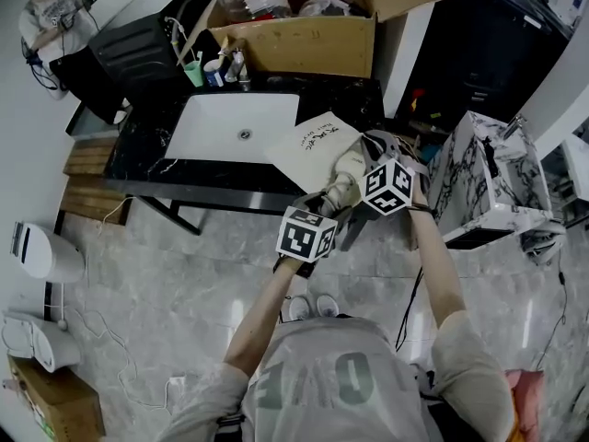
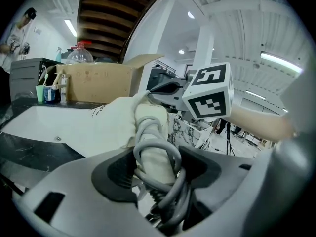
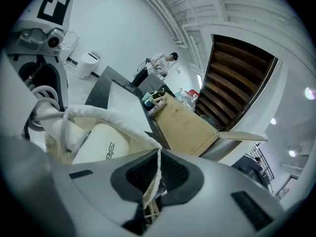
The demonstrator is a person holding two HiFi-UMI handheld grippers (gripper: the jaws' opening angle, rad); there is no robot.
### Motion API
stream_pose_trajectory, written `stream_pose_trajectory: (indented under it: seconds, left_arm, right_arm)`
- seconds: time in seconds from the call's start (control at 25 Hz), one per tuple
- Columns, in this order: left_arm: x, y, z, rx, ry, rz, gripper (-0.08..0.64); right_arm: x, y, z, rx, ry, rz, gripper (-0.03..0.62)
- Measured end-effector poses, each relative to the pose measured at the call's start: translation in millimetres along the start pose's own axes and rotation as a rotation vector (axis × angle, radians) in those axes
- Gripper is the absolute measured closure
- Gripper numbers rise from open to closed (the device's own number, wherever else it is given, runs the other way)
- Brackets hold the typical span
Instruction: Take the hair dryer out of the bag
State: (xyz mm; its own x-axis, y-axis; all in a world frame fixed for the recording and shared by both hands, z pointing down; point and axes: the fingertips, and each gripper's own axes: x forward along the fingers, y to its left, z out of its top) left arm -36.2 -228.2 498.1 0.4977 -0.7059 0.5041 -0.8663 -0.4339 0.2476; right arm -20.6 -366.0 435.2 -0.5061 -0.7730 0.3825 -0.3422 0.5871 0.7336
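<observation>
Cream cloth bag (image 3: 113, 117), rim pinched in your closed right gripper (image 3: 153, 174); your left gripper (image 2: 158, 169), jaws wide, clamps the hair dryer (image 2: 150, 127) by its handle, head inside the bag. Pull straight, rim held firm.

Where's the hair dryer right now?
Head view, centre: the hair dryer is gripped by the left tool, at the mouth of the bag that the right tool pinches.

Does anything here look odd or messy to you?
One thing: a grey cord is wound in loops round the hair dryer handle, and the left gripper clamps its jaws over those loops. The right gripper pinches the rim of the cloth bag. Nothing looks spilled or broken.
</observation>
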Motion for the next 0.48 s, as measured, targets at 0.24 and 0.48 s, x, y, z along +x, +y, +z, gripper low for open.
stream_pose_trajectory:
  seconds: [0.24, 0.48]
  left_arm:
    - [-15, -9, -11, 0.025, -0.011, -0.06, 0.272]
    - [-32, -19, -20, 0.011, -0.037, -0.128, 0.27]
  right_arm:
    - [2, 2, 6, -0.005, -0.014, 0.028, 0.549]
    - [2, 13, 9, -0.03, -0.017, 0.079, 0.549]
